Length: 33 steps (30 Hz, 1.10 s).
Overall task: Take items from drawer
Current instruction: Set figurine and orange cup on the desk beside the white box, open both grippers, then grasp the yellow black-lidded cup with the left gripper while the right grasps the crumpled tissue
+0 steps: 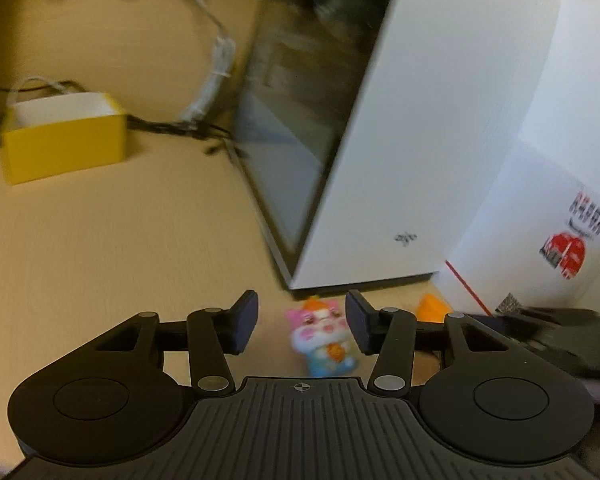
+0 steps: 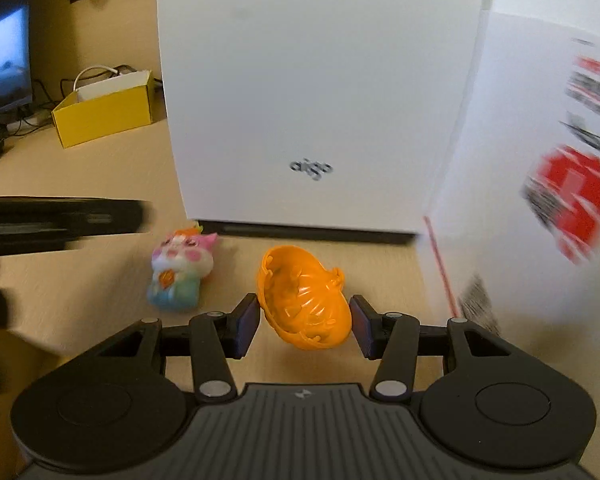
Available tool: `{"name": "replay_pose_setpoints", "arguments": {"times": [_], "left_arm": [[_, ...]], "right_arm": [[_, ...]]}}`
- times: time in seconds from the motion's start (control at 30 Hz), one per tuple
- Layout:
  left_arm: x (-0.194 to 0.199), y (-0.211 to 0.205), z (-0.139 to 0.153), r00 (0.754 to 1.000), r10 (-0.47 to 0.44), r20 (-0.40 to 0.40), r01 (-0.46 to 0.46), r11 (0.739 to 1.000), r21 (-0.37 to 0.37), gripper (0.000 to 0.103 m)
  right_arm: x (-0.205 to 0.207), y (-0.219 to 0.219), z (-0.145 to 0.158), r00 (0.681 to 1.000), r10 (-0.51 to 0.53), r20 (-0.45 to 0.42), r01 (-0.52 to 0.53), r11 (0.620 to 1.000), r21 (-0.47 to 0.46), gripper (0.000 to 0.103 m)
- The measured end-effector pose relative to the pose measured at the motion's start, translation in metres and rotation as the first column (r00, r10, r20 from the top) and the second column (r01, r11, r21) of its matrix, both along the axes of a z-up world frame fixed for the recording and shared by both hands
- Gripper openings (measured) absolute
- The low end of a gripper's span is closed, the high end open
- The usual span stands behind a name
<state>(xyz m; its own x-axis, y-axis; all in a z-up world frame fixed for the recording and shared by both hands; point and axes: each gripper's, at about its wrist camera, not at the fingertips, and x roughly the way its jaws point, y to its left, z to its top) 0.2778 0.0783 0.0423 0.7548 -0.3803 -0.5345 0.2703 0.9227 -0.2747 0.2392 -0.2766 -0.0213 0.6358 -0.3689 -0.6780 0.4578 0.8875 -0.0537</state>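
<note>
A pink, white and blue cat toy [image 1: 323,336] lies on the wooden desk, between and just beyond the fingers of my left gripper [image 1: 302,328], which is open and not touching it. The same toy [image 2: 181,270] shows at the left in the right wrist view. An orange ribbed plastic shell [image 2: 306,300] lies on its side between the fingers of my right gripper [image 2: 304,326], which is open around it with small gaps on both sides. In the left wrist view only an orange corner of the shell [image 1: 432,308] shows. No drawer is in view.
A white computer case [image 2: 316,92] with a glass side panel [image 1: 296,128] stands right behind the toys. A white carton with red print [image 2: 540,168] stands at the right. A yellow open box [image 1: 64,136] and cables [image 1: 212,80] lie at the far left.
</note>
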Motion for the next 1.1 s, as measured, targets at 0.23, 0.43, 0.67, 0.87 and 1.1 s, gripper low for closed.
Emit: {"name": "replay_pose_setpoints", "arguments": {"times": [0.23, 0.43, 0.67, 0.87, 1.1], "left_arm": [[-0.06, 0.045, -0.013, 0.992, 0.075, -0.103, -0.078, 0.997, -0.025, 0.053], [-0.096, 0.066, -0.052, 0.967, 0.066, -0.247, -0.058, 0.997, 0.042, 0.052], [-0.111, 0.06, -0.081, 0.93, -0.059, -0.362, 0.107, 0.988, 0.114, 0.052], [-0.108, 0.034, -0.099, 0.914, -0.116, -0.388, 0.2, 0.962, 0.184, 0.053], [-0.092, 0.006, -0.129, 0.877, -0.135, -0.461, 0.266, 0.936, 0.231, 0.053]], "right_arm": [[0.041, -0.001, -0.007, 0.998, 0.065, 0.015, -0.065, 0.997, -0.03, 0.049], [0.031, 0.005, -0.005, 0.999, 0.04, 0.036, -0.039, 0.999, -0.01, 0.058], [-0.025, 0.035, 0.019, 0.996, 0.047, 0.08, -0.048, 0.999, 0.009, 0.074], [-0.075, 0.064, 0.017, 0.995, 0.065, 0.074, -0.069, 0.996, 0.063, 0.076], [-0.1, 0.08, -0.007, 0.994, 0.096, -0.049, -0.092, 0.993, 0.077, 0.076]]}}
